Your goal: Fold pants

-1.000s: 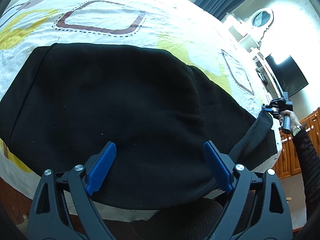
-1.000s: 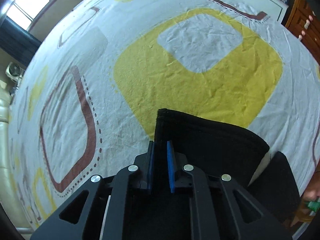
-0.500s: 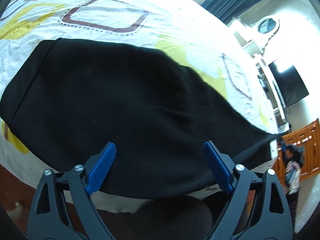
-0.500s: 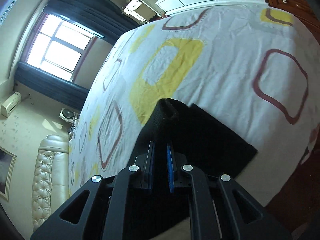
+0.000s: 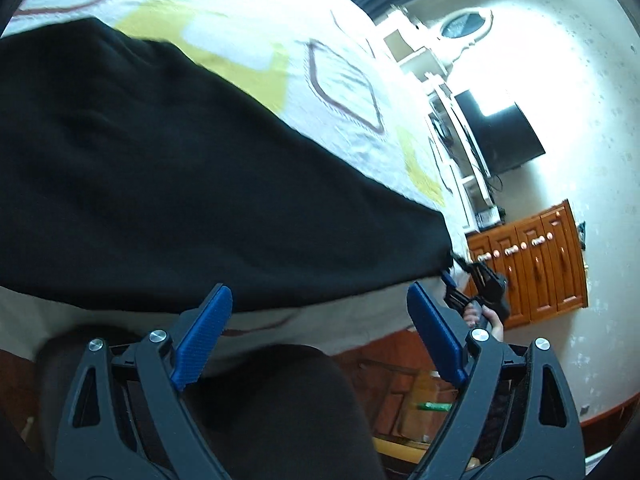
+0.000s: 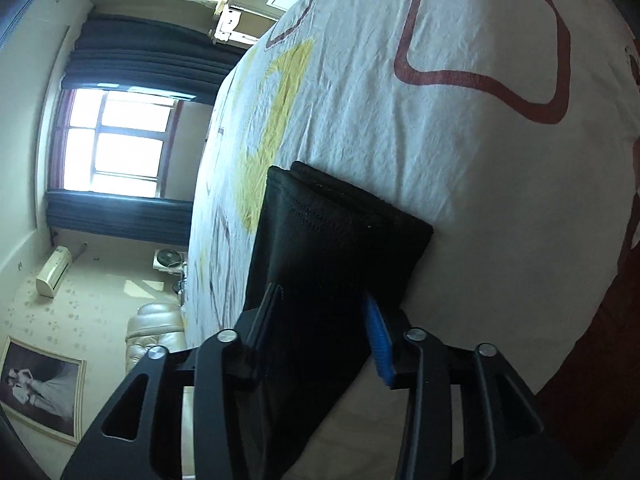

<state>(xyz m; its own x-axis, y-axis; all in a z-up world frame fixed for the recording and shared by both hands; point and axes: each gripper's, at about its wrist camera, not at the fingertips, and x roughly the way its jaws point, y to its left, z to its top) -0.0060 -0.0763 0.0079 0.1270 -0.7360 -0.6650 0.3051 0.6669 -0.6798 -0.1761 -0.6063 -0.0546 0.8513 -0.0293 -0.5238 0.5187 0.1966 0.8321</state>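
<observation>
Black pants (image 5: 180,184) lie spread across the bed, reaching to its near edge. My left gripper (image 5: 320,332) is open and empty, just off the bed's edge below the pants. In the left wrist view my right gripper (image 5: 476,284) is at the pants' far right end. In the right wrist view the pants' leg end (image 6: 332,240) hangs at the bed's edge, and my right gripper (image 6: 324,332) stands open with the black cloth between its blue fingers (image 6: 380,348).
The bed sheet (image 6: 460,100) is white with yellow and red squares. A wooden cabinet (image 5: 536,264) and a wall television (image 5: 496,136) stand past the bed's end. A window with dark curtains (image 6: 120,144) and a leather headboard (image 6: 156,332) show in the right wrist view.
My right gripper has opened; it was shut on the pants' leg end. The leg end has come down to the bed's edge. My left gripper has drawn back off the bed.
</observation>
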